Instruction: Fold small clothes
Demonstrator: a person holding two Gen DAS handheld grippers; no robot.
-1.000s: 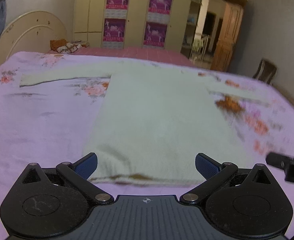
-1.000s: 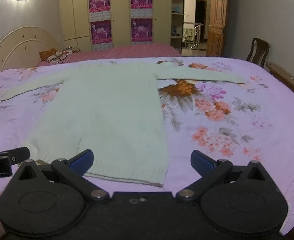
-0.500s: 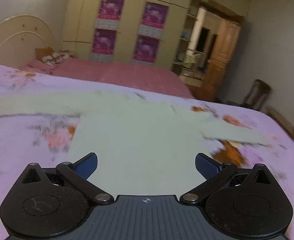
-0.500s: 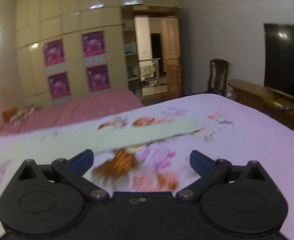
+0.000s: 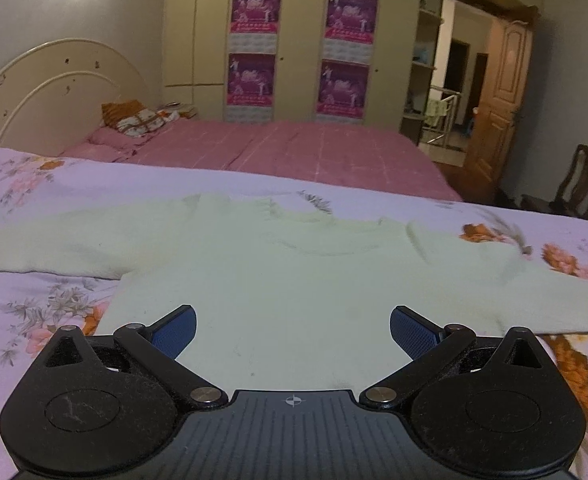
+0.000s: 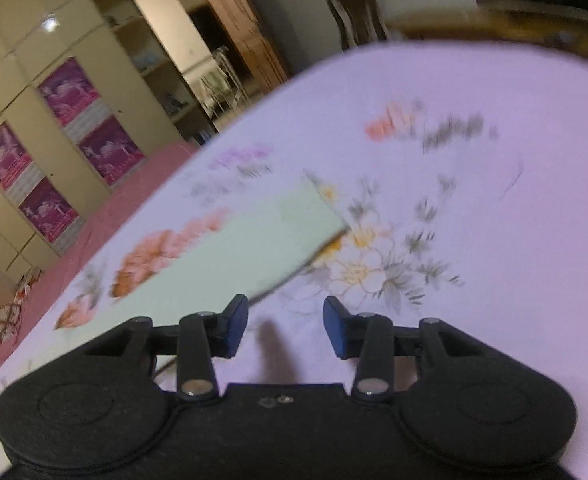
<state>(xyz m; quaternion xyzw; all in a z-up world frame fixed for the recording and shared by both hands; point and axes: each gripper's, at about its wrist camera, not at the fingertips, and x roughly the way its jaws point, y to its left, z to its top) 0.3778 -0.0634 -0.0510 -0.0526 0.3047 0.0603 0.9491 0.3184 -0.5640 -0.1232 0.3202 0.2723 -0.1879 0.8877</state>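
Sweater (image 5: 294, 280) flat on bed (image 5: 34, 300), sleeves out. Left gripper (image 5: 292, 330) over chest – jaws wide, empty. Right gripper (image 6: 285, 328) near sleeve (image 6: 262, 244) end – jaws just closing, narrow, nothing between. Risk: shutting too soon, beside sleeve – might grab sheet only, or bunch it.

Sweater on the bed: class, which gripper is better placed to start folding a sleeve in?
Probably the right gripper: its jaws, just closing and still empty, sit near the sleeve cuff. The left gripper hovers wide open over the sweater body.
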